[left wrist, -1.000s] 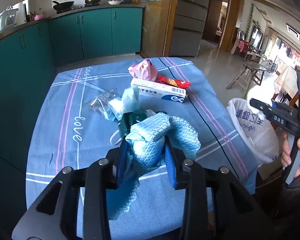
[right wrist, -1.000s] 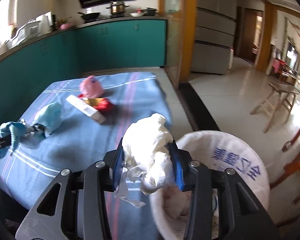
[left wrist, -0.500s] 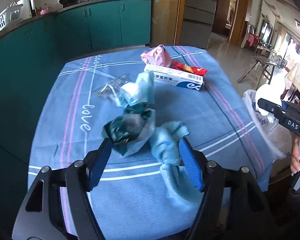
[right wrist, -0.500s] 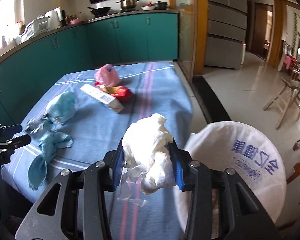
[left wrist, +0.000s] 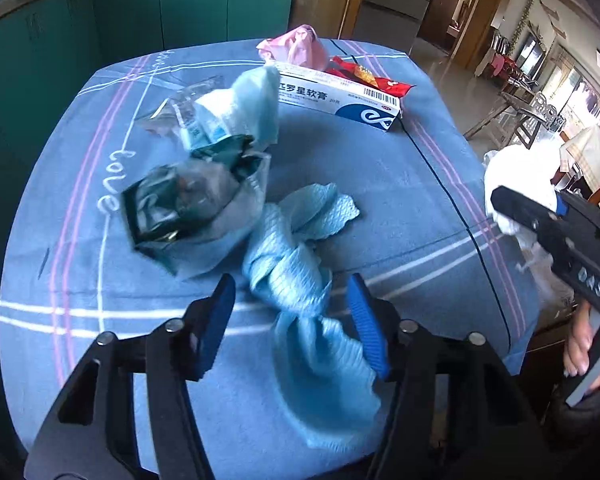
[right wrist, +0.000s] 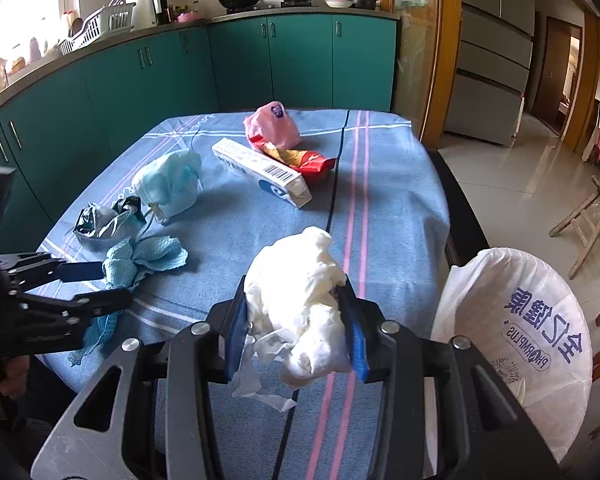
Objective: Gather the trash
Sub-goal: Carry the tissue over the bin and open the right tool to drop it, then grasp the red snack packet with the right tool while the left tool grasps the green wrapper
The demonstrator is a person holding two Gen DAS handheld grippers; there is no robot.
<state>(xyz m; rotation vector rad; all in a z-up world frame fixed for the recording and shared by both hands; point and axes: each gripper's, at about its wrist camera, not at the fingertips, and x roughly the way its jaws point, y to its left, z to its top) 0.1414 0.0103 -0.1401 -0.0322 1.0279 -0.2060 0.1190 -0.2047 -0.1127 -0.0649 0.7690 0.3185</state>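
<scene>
A twisted blue cloth (left wrist: 288,268) lies on the table's blue tablecloth (left wrist: 400,168). My left gripper (left wrist: 292,320) straddles it, jaws closing, with a small gap still showing at each pad. The right wrist view shows the same cloth (right wrist: 144,256) between the left gripper's (right wrist: 100,284) fingers. My right gripper (right wrist: 296,320) is shut on a crumpled white paper wad (right wrist: 300,300), held over the table's near right corner. A white trash bag (right wrist: 532,328) hangs open just right of it.
More litter lies farther back on the table: a dark foil wrapper (left wrist: 184,204), a pale blue mask bundle (left wrist: 252,104), a clear wrapper (left wrist: 180,108), a white ointment box (left wrist: 340,98), a red snack packet (left wrist: 364,78) and a pink bag (left wrist: 296,46). Teal cabinets (right wrist: 260,64) stand behind.
The left gripper let go of the blue cloth, which dropped onto the table; it opened wide, sank, and now narrows around it. The right gripper carried the wad left, away from the bag.
</scene>
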